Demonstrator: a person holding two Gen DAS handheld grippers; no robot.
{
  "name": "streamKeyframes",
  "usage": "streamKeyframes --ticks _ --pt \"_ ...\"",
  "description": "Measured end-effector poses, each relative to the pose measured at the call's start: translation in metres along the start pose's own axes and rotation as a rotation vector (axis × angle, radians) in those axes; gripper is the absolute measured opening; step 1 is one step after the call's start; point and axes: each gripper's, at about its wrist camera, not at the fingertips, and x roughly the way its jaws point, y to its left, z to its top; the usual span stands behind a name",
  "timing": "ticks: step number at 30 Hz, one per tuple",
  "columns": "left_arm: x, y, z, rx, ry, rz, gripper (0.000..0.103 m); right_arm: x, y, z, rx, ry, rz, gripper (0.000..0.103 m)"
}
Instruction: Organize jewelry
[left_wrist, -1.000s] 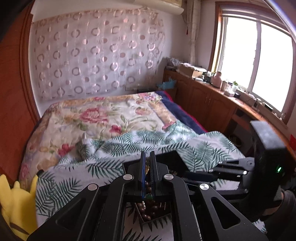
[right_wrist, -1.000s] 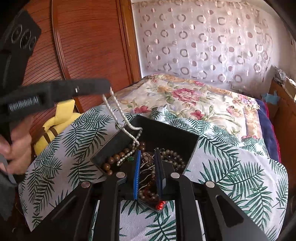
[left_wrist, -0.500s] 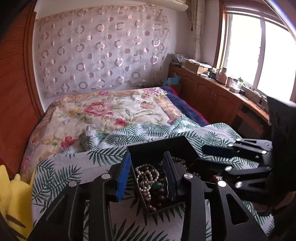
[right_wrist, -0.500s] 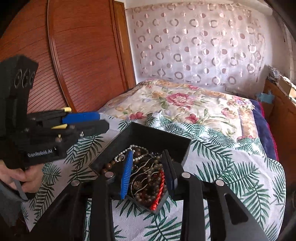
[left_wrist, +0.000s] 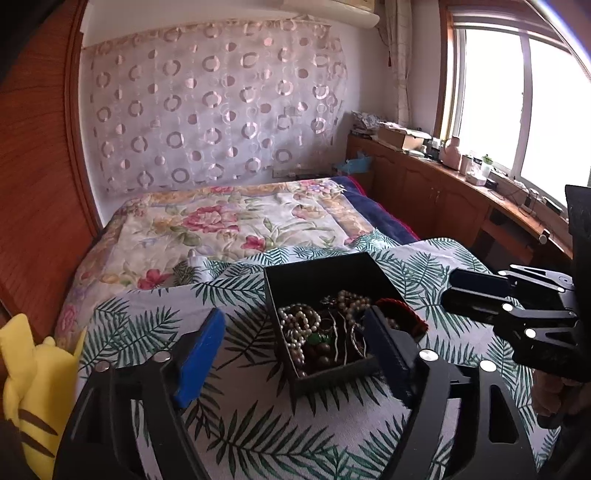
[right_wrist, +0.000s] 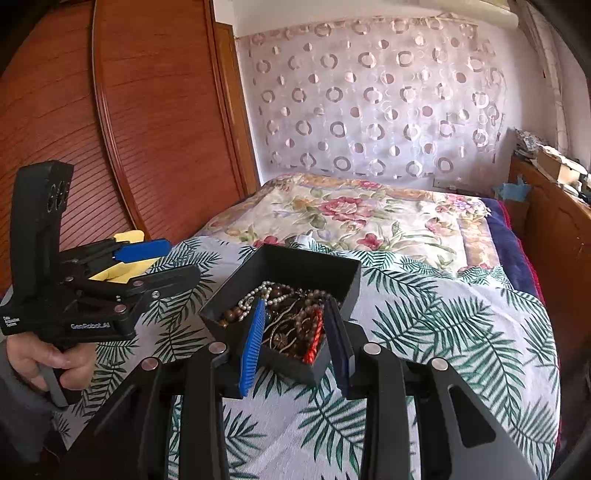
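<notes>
A black open box (left_wrist: 314, 273) (right_wrist: 295, 264) sits on a palm-leaf cloth on the bed. It holds a tangle of jewelry: a white pearl strand (left_wrist: 295, 325) (right_wrist: 246, 301), brown beads (left_wrist: 321, 350) (right_wrist: 227, 316), a red piece (left_wrist: 402, 306) (right_wrist: 314, 338). My left gripper (left_wrist: 295, 350) is wide open and empty, in front of the box; it also shows in the right wrist view (right_wrist: 166, 262). My right gripper (right_wrist: 295, 332) is open and empty at the box's near corner; it shows in the left wrist view (left_wrist: 469, 291), right of the box.
A yellow plush toy (left_wrist: 29, 380) lies at the left edge of the bed. A floral quilt (left_wrist: 221, 229) covers the far half. A wooden wardrobe (right_wrist: 110, 129) stands on the left, a wooden sill cabinet (left_wrist: 443, 195) with clutter on the right.
My left gripper let go of the pearl strand, which now lies in the box, and opened wide. My right gripper opened too. Both drew back from the box.
</notes>
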Motion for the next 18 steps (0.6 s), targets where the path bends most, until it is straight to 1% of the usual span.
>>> streamKeyframes --ticks 1,2,4,5,7,8,10,12,14,18 --pt "-0.004 -0.001 -0.002 0.002 -0.008 0.008 0.088 -0.003 0.001 -0.001 0.005 -0.005 -0.005 0.037" --pt "-0.009 -0.002 -0.004 0.003 -0.016 0.017 0.091 -0.007 0.001 -0.002 0.010 -0.012 -0.013 0.040" --pt "-0.020 -0.006 -0.011 0.002 -0.026 0.038 0.095 -0.020 0.005 -0.008 0.018 -0.037 -0.045 0.059" --pt "-0.024 -0.008 -0.014 0.001 -0.028 0.046 0.095 -0.027 0.008 -0.012 0.020 -0.051 -0.061 0.063" --pt "-0.038 -0.013 -0.024 -0.004 -0.040 0.066 0.095 -0.039 0.013 -0.018 0.029 -0.077 -0.093 0.076" --pt "-0.045 -0.015 -0.029 -0.009 -0.049 0.075 0.095 -0.044 0.015 -0.021 0.034 -0.087 -0.102 0.078" --pt "-0.055 -0.018 -0.037 -0.015 -0.058 0.095 0.095 -0.057 0.019 -0.027 0.043 -0.110 -0.111 0.090" --pt "-0.067 -0.021 -0.047 -0.029 -0.075 0.122 0.095 -0.070 0.025 -0.035 0.052 -0.137 -0.123 0.096" --pt "-0.078 -0.022 -0.055 -0.047 -0.086 0.130 0.095 -0.081 0.033 -0.042 0.058 -0.159 -0.135 0.100" --pt "-0.096 -0.024 -0.068 -0.066 -0.100 0.148 0.095 -0.093 0.043 -0.055 0.069 -0.172 -0.162 0.101"
